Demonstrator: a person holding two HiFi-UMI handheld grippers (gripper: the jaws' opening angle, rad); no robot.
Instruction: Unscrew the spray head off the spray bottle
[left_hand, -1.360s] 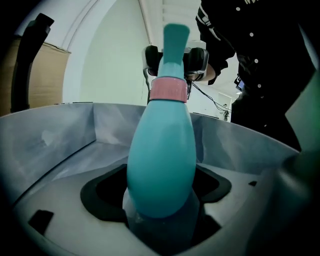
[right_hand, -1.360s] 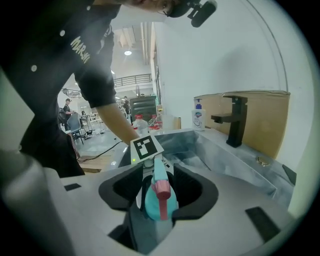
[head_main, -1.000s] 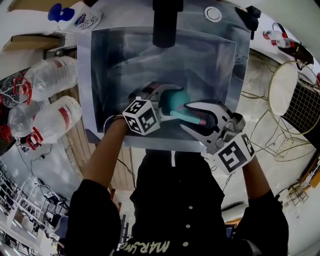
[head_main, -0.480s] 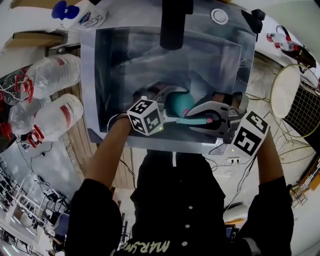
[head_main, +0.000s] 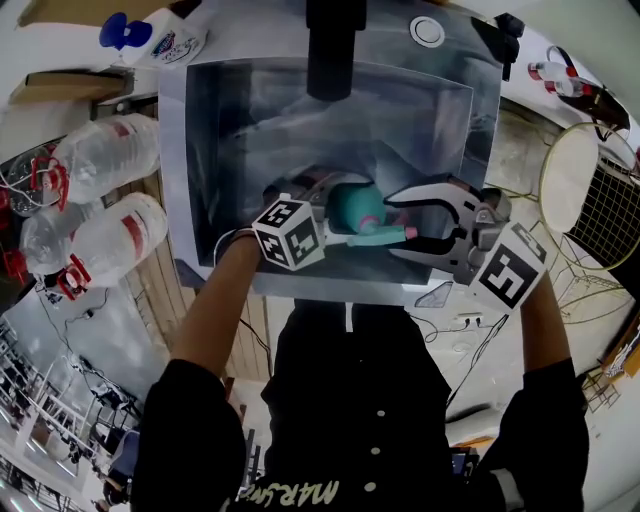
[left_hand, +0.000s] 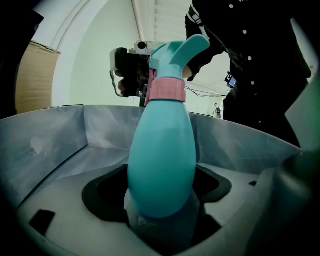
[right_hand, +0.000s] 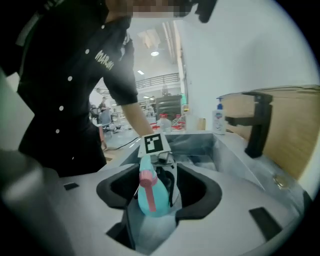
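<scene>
Spray bottle: we see the teal spray bottle (head_main: 355, 208) held over the sink (head_main: 230, 120), near 6 o'clock of the basin in the head view, with its top end pointing toward 3 o'clock.
Spray head: the spray head (head_main: 378, 235) sits on the bottle's neck. In the left gripper view a ribbed pink collar (left_hand: 167, 90) rings the neck just under it.
Pink trigger: in the right gripper view we see a pink trigger (right_hand: 147, 187) running down the front of the bottle.
Left gripper: the left gripper (head_main: 335, 200) comes in from 9 o'clock and is clamped on the bottle's rounded body — its own view shows the body filling the gap between the jaws.
Right gripper: the right gripper (head_main: 392, 226) stands at 3 o'clock of the bottle. Its jaws are wide and have just been opening. The spray head lies between them, and we see the pads clear of it on both sides.
Faucet: a black faucet (head_main: 333, 45) stands at 12 o'clock of the sink.
Worktop: a soap bottle (head_main: 150, 40) lies on the worktop at about 11 o'clock.
Beside the sink: clear water bottles (head_main: 100, 150) lie at 9 o'clock.
</scene>
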